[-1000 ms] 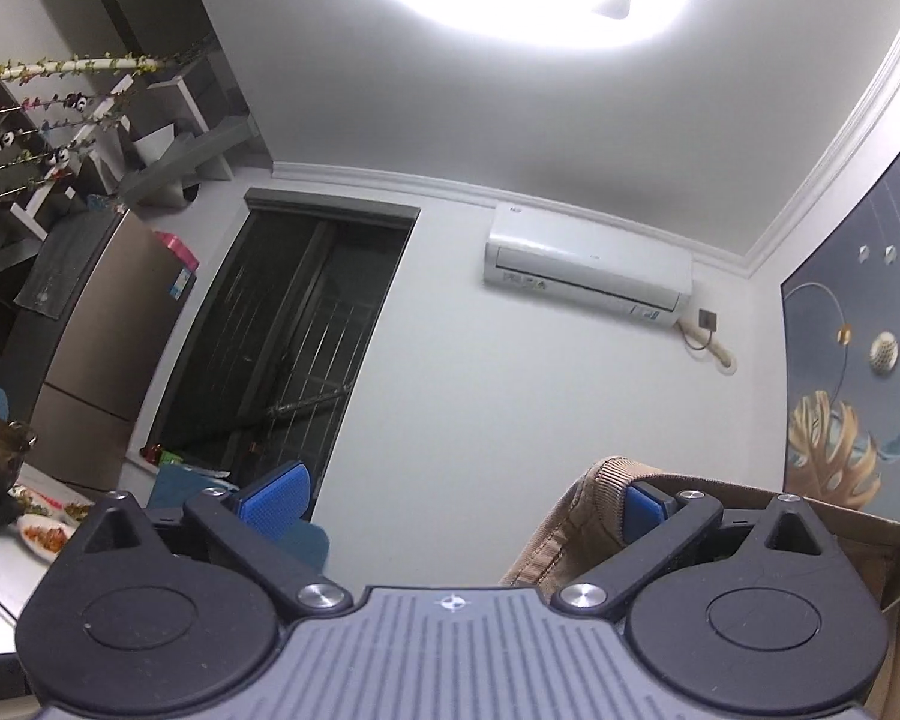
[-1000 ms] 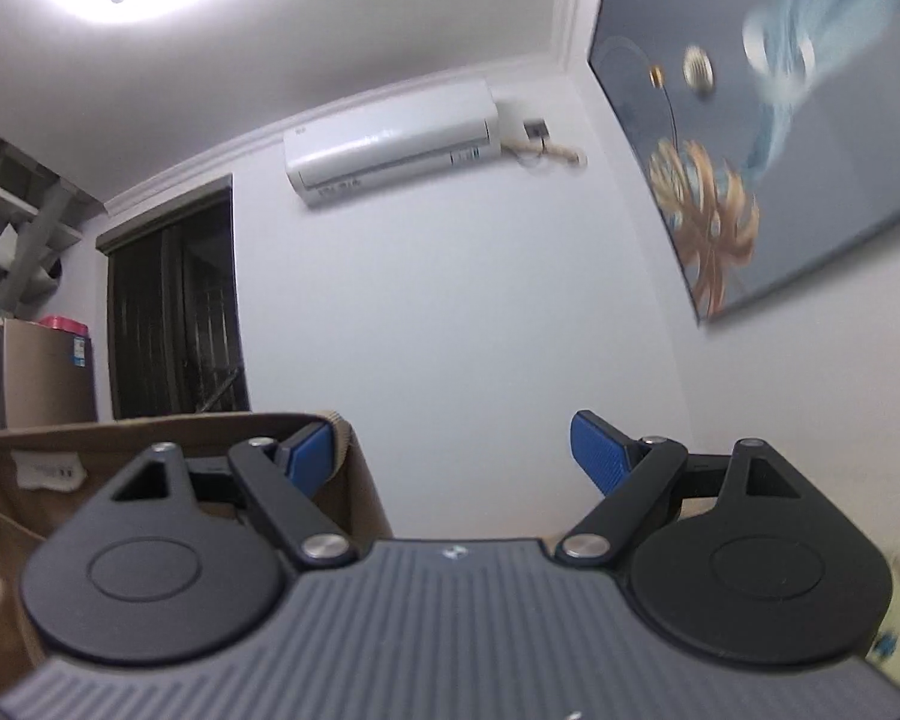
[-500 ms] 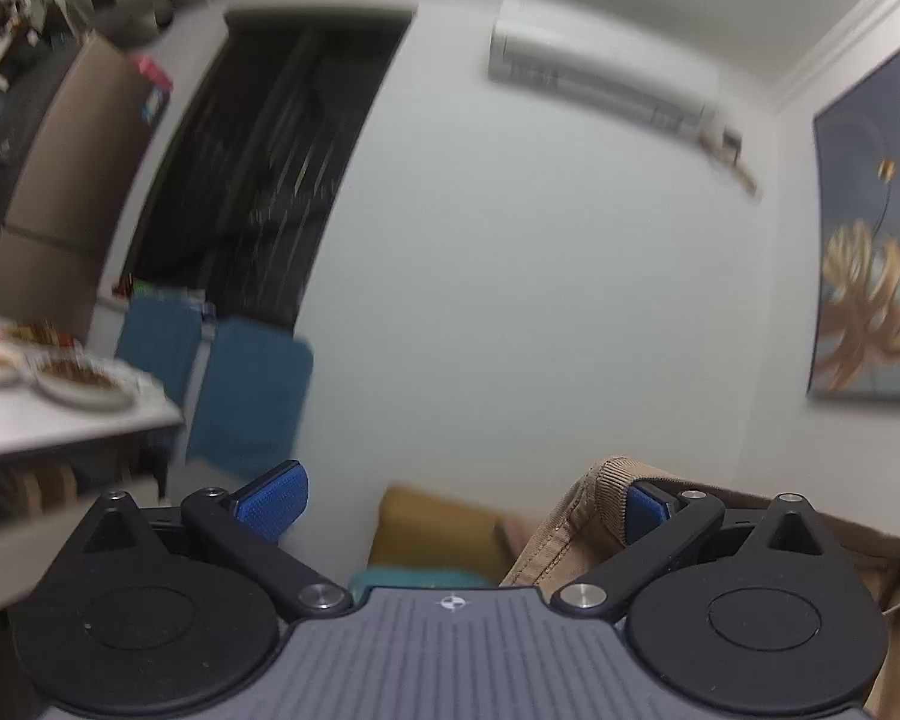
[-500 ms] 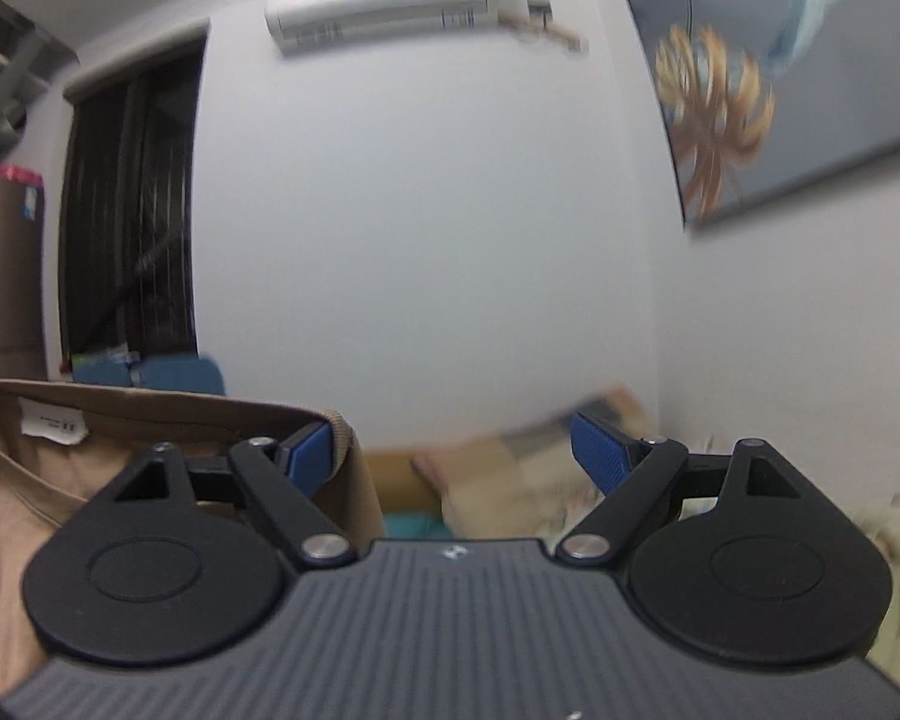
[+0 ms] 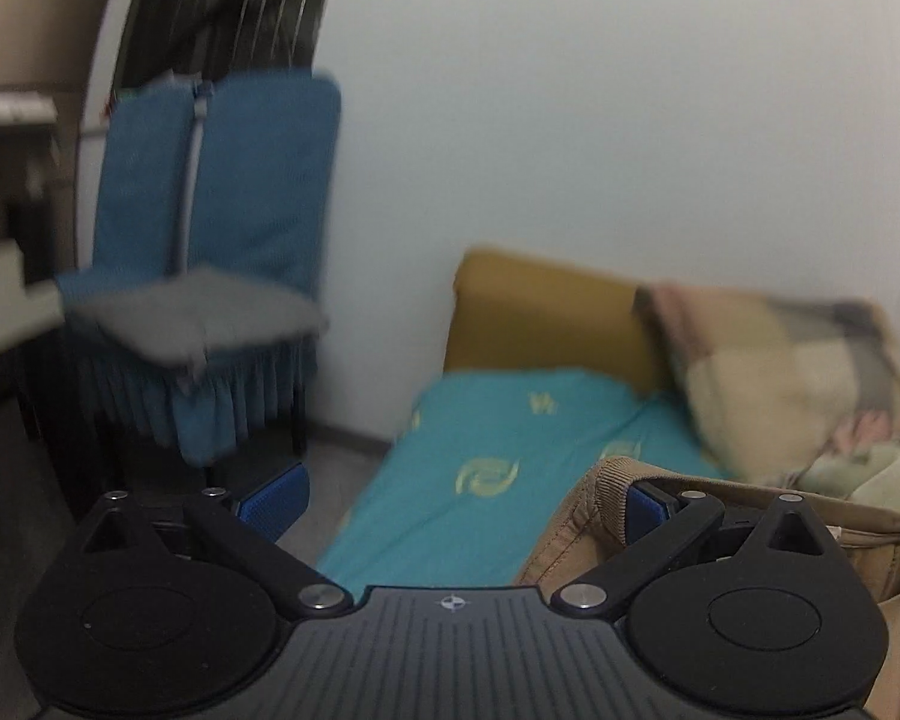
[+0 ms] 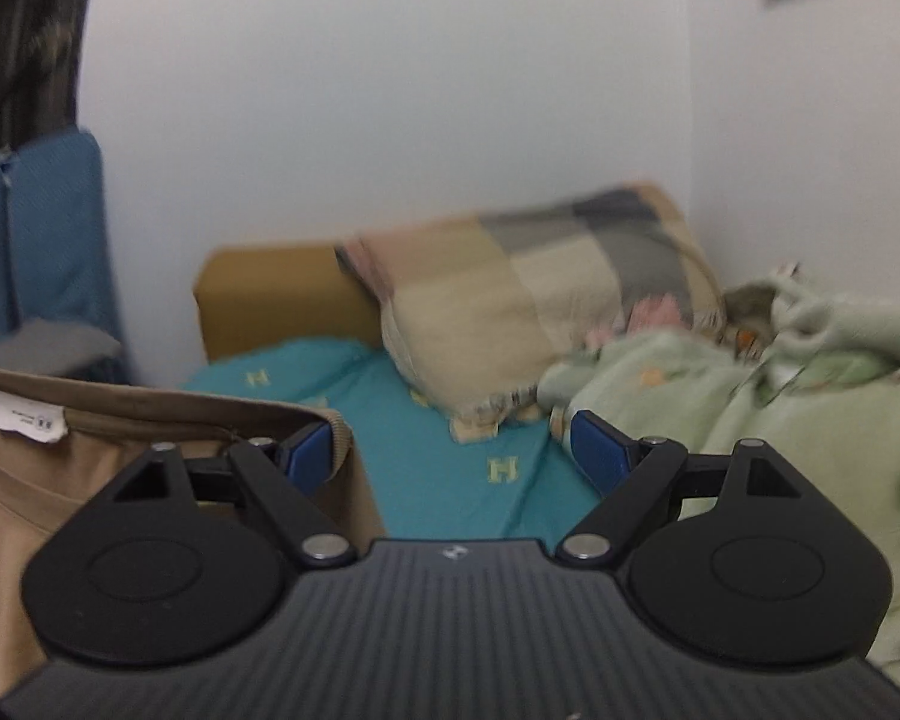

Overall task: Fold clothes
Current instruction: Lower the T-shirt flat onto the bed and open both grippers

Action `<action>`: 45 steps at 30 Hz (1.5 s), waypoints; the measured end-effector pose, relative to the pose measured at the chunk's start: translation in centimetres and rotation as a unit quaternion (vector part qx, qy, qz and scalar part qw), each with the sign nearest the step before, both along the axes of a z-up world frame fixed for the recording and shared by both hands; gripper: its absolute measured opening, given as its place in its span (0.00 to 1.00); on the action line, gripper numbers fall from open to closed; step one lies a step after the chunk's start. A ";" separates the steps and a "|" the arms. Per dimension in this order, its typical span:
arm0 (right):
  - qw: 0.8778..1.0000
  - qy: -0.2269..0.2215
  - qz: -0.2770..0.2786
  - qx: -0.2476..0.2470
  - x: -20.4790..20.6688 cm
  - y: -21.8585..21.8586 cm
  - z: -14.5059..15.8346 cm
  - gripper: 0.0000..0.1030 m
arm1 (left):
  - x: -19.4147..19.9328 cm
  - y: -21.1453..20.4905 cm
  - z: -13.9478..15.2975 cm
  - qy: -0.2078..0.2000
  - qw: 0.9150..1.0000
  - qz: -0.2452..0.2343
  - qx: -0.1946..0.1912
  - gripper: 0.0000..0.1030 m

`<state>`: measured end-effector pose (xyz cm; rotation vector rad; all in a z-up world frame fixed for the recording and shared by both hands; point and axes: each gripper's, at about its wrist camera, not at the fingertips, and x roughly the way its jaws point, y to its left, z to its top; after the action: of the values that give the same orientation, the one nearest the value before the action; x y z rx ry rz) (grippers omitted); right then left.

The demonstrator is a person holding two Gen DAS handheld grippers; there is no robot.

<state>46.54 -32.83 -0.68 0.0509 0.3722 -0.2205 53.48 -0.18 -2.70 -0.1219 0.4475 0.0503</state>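
Note:
A tan garment with a ribbed collar hangs between my two grippers above the bed. In the left wrist view its ribbed edge is draped over the right blue finger. In the right wrist view the garment, with a white label, is draped over the left blue finger. My left gripper stands wide open, with the cloth hooked on one finger only. My right gripper is also wide open, the cloth hooked on its left finger.
A bed with a teal sheet lies ahead, with a mustard headboard, a patchwork pillow and a pale green blanket at the right. A blue-covered chair stands at the left by a table edge.
Both grippers have tilted down from the ceiling and upper wall to the bed. The garment stays hooked on the same fingers, and the jaws keep the same width.

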 end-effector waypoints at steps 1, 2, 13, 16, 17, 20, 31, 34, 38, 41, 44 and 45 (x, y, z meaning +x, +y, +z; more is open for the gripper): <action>1.000 0.017 -0.002 0.004 1.6 -0.4 -2.2 0.82 | 1.1 -0.1 -1.8 0.020 1.000 -0.002 0.001 1.00; 0.999 0.034 -0.004 0.009 3.0 -0.8 -4.3 0.82 | 2.3 -0.1 -3.5 0.039 0.999 -0.005 0.003 1.00; 0.975 0.200 0.058 0.077 8.9 -1.9 -13.3 0.82 | 11.7 -0.3 -15.8 0.234 0.970 -0.063 0.025 0.99; 0.971 0.205 0.086 0.086 8.2 -1.5 -10.9 0.82 | 11.0 0.3 -13.3 0.237 0.968 -0.084 0.014 0.99; 0.971 0.206 0.088 0.085 7.7 -1.2 -10.1 0.82 | 10.4 0.5 -12.2 0.231 0.969 -0.089 0.011 0.99; 0.973 0.199 0.090 0.080 5.3 -0.2 -7.7 0.82 | 7.3 1.1 -8.5 0.201 0.975 -0.094 0.012 0.99; 0.985 0.100 0.115 0.078 -14.2 1.9 2.7 0.82 | -14.9 2.3 4.4 0.079 0.993 -0.087 0.003 0.99; 0.987 0.069 0.118 0.081 -20.5 2.3 5.0 0.82 | -21.9 1.8 7.0 0.047 0.995 -0.089 0.017 0.99; 0.990 0.040 0.110 0.081 -28.1 3.2 6.6 0.82 | -30.8 -0.1 9.9 0.032 0.995 -0.094 0.007 0.99; 0.990 0.034 0.107 0.087 -32.2 3.9 7.1 0.82 | -36.1 -1.3 10.9 0.023 0.995 -0.097 0.019 0.99; 0.988 0.028 0.117 0.098 -34.7 4.3 7.8 0.82 | -39.9 -1.8 10.5 0.011 0.994 -0.103 0.024 0.99; 0.987 0.020 0.121 0.106 -35.5 4.4 7.8 0.82 | -41.0 -1.8 10.2 0.007 0.994 -0.103 0.025 0.99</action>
<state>11.08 -28.48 7.16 0.2087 0.4380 0.0595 12.47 -1.98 7.51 -0.0256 0.4709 -0.1412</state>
